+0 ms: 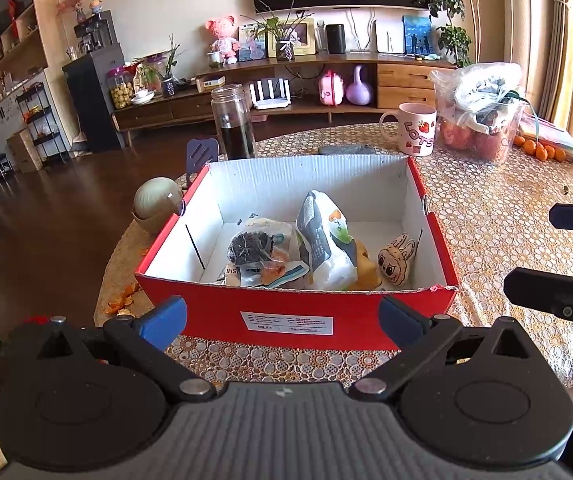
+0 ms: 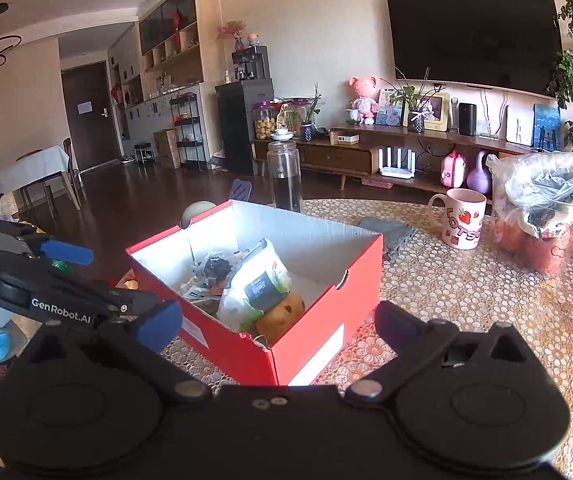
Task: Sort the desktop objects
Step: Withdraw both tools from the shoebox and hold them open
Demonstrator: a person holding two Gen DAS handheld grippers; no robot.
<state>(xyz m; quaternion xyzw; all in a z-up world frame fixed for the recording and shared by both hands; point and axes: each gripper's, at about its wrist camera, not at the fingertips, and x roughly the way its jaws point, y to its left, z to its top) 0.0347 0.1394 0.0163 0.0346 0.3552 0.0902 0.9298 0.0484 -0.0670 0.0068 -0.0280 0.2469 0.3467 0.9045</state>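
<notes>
Left wrist view. Left gripper (image 1: 282, 322), blue-padded, jaws spread wide and holding nothing. The open red cardboard box with white lining (image 1: 286, 312) sits on the lace-patterned tablecloth (image 1: 506, 232) just ahead of the fingertips, its near wall spanning the gap between them. Inside: a clear packet of dark dried bits (image 1: 252, 246), a white and grey snack bag (image 1: 324, 246) leaning upright, a beige rabbit-faced plush charm (image 1: 396, 258) against the right wall. An orange-yellow item lies mostly hidden behind the snack bag. The label print on the box front is too small to read. At the right edge, black parts of the other gripper are cut off by the frame.

Right wrist view. Right gripper (image 2: 278, 326), jaws likewise spread, empty. The box's near corner lies between the fingertips. Contents overlap; individual packets are hard to separate. Beyond the box: a pink strawberry-print mug (image 2: 464, 218) and a clear glass jar with dark contents (image 2: 285, 178).
</notes>
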